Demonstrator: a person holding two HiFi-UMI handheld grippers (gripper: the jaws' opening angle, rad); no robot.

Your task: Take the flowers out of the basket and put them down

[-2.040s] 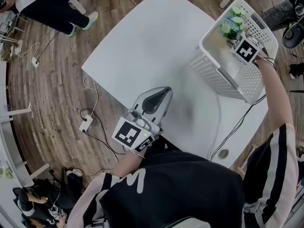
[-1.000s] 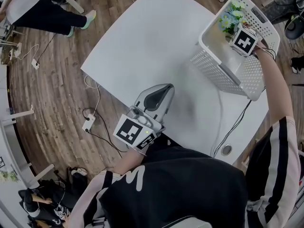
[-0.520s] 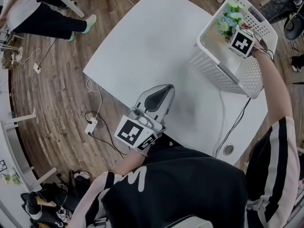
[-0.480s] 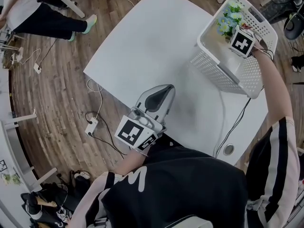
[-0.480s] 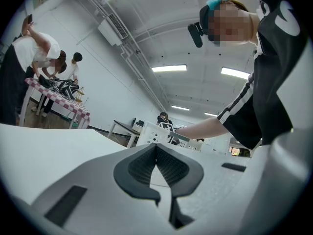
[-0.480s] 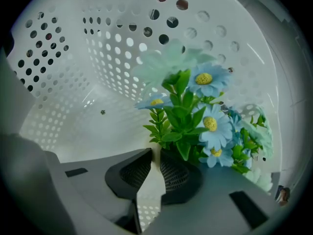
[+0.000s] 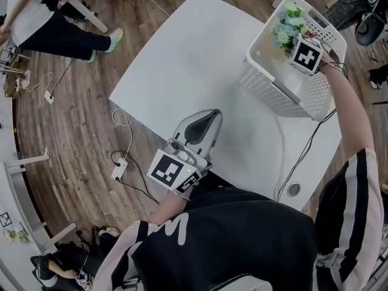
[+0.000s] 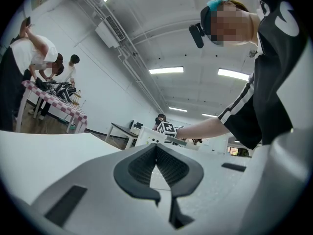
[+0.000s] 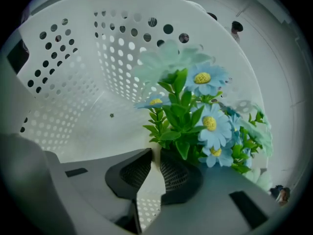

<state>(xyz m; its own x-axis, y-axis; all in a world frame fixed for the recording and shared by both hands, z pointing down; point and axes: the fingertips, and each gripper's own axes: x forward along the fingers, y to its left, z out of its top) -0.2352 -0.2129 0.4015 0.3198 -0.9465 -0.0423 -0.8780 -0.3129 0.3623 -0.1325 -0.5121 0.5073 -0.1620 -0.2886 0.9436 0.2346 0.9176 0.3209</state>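
Note:
A bunch of blue-and-green artificial flowers (image 7: 285,28) (image 9: 205,116) stands at the far end of the white perforated basket (image 7: 273,91) (image 9: 73,82), which sits on the right corner of the white table (image 7: 182,59). My right gripper (image 7: 295,42) (image 9: 155,153) reaches down into the basket. Its jaws are drawn almost together at the foot of the flowers, whose stems run down behind the right jaw. My left gripper (image 7: 213,114) (image 8: 156,147) rests low over the table's near edge, shut and holding nothing.
A white cable (image 7: 285,144) runs across the table from the basket to a round grommet (image 7: 294,190). A power strip (image 7: 118,171) and cords lie on the wooden floor at left. A person (image 7: 54,29) stands beyond the table's far left.
My right gripper has edged a little further into the basket toward the flowers. The flowers keep their place in the basket. My left gripper has stayed put.

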